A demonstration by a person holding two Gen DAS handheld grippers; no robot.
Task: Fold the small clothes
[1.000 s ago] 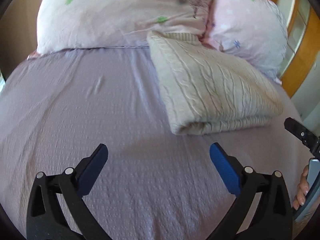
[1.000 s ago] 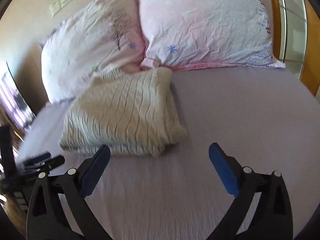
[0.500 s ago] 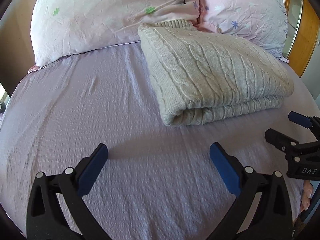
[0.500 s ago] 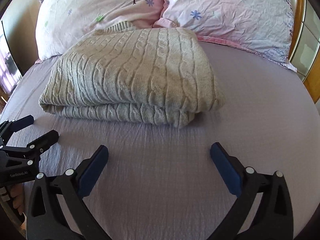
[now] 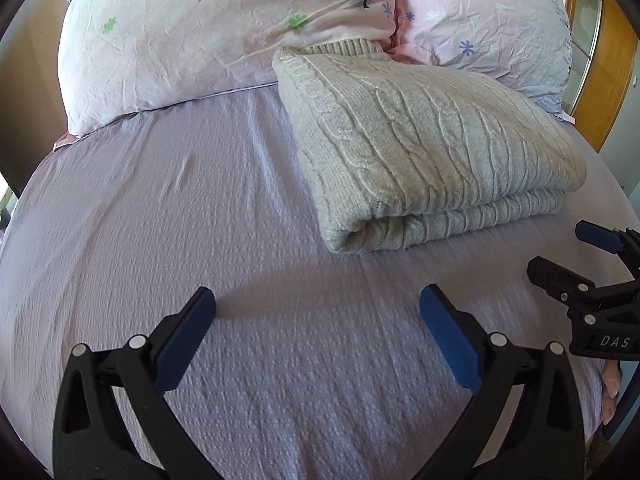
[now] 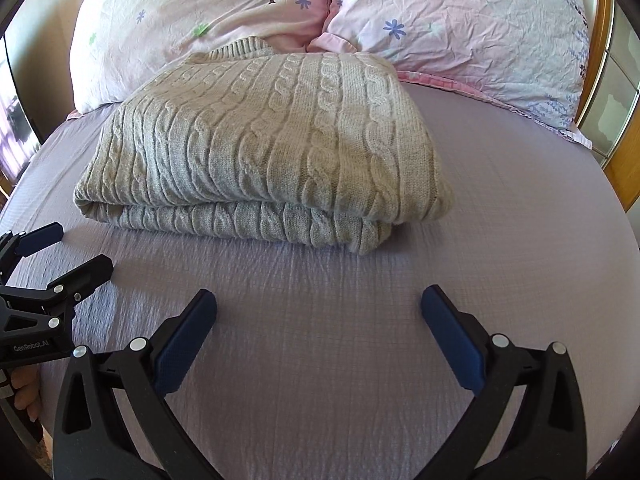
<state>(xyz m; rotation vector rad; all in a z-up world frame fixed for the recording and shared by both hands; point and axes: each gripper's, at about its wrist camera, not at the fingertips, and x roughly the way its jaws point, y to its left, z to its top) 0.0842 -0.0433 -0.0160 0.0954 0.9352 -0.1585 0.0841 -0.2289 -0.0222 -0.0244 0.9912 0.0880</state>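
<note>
On the bed (image 6: 500, 240), folded sweater (image 6: 260, 144) lies crosswise, collar toward pillows (image 6: 460, 32).

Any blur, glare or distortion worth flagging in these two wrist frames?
Left wrist: sheet smeared by motion blur at left, sweater sharp, left gripper casts a soft shadow. Right wrist: crisp overall, sunlit pillows bright but not blown out. Both: fisheye bends the bed edges, dark corners.

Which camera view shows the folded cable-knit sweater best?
The right wrist view: the sweater lies centred there, with its whole top face and both stacked layers along the near edge visible. The left wrist view shows the sweater off to the right, at an angle, mainly its rolled near corner.
</note>
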